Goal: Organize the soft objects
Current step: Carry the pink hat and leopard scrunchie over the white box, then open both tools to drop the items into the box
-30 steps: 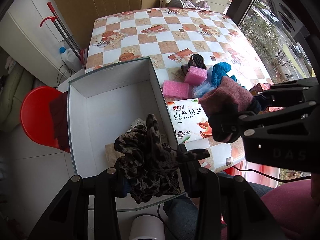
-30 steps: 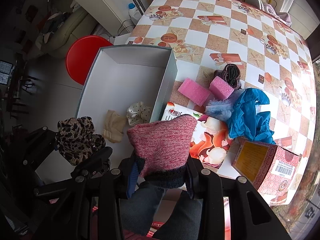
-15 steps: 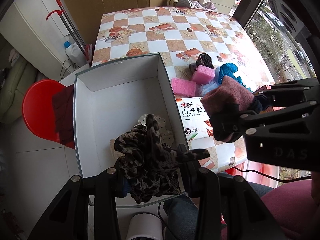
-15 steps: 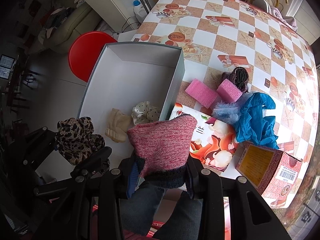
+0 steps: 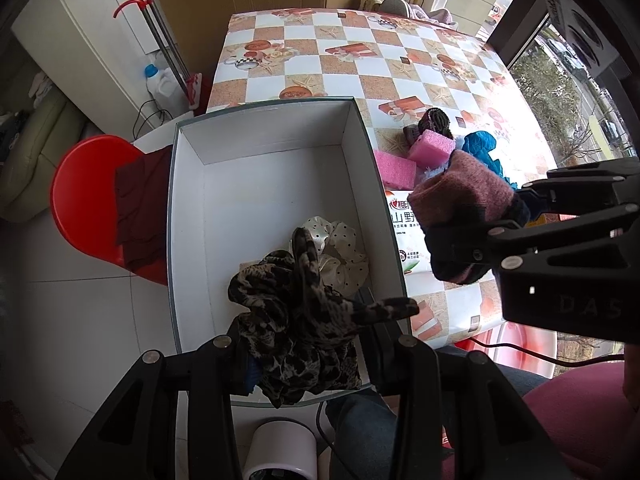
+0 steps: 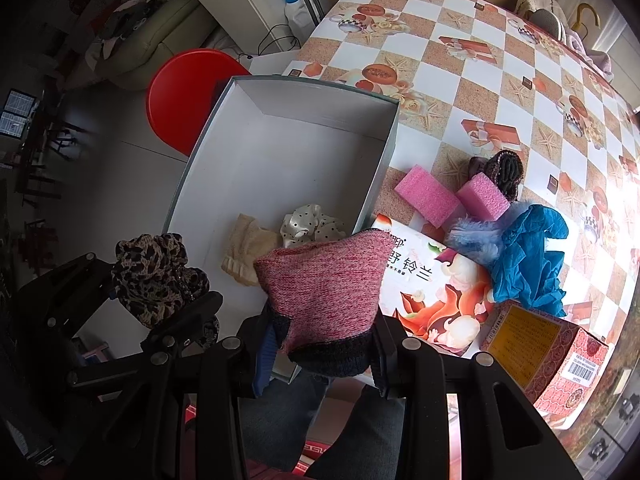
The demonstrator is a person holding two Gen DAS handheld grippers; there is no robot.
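Hovering over the near end of the white box [image 5: 260, 200], the left gripper [image 5: 308, 344] is clamped on a leopard-print glove [image 5: 296, 320] in the left wrist view, with a polka-dot scrunchie [image 5: 340, 248] already lying inside the box below it. To the right, the right gripper [image 5: 476, 240] is closed on a pink knit sock [image 5: 460, 200] above the desk [image 5: 320, 52], just past the box's right wall. The step in hand appears to be the drop-off: each gripper likely needs to be over the box floor before its jaws part, the right one first crossing the wall.

In the right wrist view, the sock fills the right gripper [image 6: 320, 344], and the glove hangs at lower left. Two items rest in the box: the scrunchie and a cream cloth piece [image 6: 244, 252]. Left on the desk are two pink sponges [image 6: 426, 196], one blue glove [image 6: 532, 256], one pale-blue fluffy piece [image 6: 474, 236], one dark hair tie [image 6: 506, 170], one tissue pack [image 6: 432, 292] and one carton [image 6: 548, 348].
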